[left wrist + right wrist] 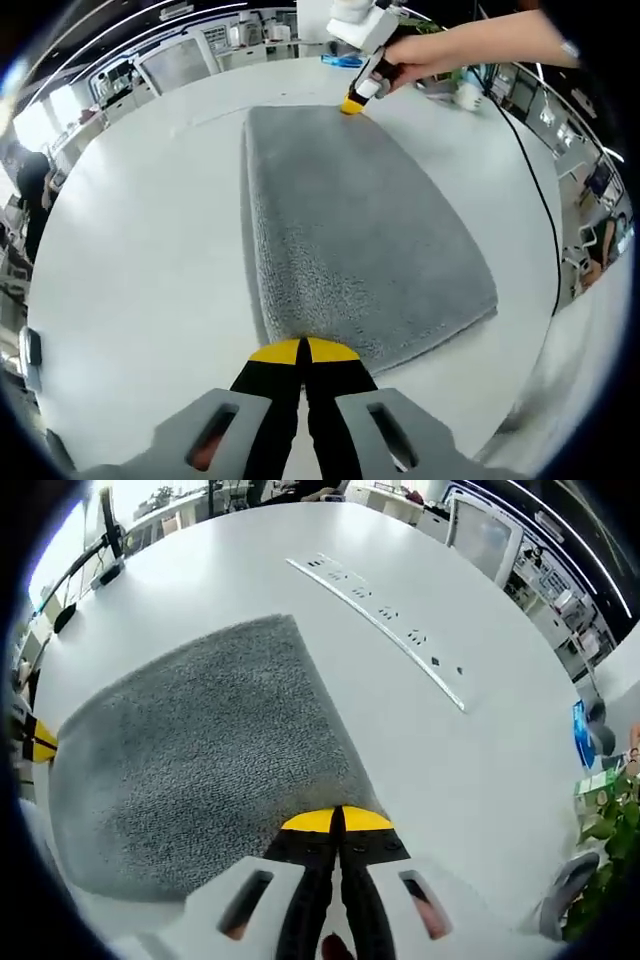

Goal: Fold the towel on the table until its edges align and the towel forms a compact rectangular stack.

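Grey towel [350,230] folded, centre frame on white tabletop [140,260]. Left hand-held gripper [300,352] and right hand-held gripper [337,821] pressed together, each at opposite towel corner. Soft, limp, light; take by corners.

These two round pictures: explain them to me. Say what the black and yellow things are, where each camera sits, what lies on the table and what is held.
A person holds a two-jaw tool in each hand, and each tool carries a fisheye camera looking along its jaws. The left gripper and the right gripper have black jaws with yellow tips, shut at edges of a grey towel that lies folded on a white table. In the left gripper view the person's hand brings the right gripper to the towel's far end. A black cable also runs across the table.
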The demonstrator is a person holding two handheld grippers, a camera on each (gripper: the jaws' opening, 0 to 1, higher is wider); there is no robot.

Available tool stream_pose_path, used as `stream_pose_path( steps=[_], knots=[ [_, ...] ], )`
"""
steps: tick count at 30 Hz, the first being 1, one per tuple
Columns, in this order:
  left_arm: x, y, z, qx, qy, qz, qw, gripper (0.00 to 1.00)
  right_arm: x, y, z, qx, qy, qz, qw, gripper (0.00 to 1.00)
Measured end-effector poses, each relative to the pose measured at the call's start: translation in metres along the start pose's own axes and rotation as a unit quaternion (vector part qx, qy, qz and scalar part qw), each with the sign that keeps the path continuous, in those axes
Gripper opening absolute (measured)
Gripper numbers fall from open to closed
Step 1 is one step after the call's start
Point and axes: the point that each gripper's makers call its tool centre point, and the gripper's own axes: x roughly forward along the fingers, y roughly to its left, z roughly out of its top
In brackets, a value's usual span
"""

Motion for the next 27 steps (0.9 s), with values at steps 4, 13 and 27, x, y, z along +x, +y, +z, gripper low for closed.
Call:
stream_pose_path(
  steps=[4, 13, 27],
  knots=[
    [0.000, 0.000, 0.000, -0.025, -0.006, 0.007, 0.9996, 0.00, 0.000, 0.001, 0.000, -0.004, -0.013, 0.004, 0.9999, 0.00],
    [0.000, -0.008, -0.001, -0.024, -0.010, 0.011, 0.9996, 0.01, 0.000, 0.000, 0.002, 0.001, -0.020, 0.015, 0.9997, 0.00],
    [0.003, -0.031, 0.000, -0.022, -0.015, -0.005, 0.9996, 0.01, -0.005, 0.004, 0.007, -0.027, -0.010, -0.004, 0.9996, 0.00]
  ],
)
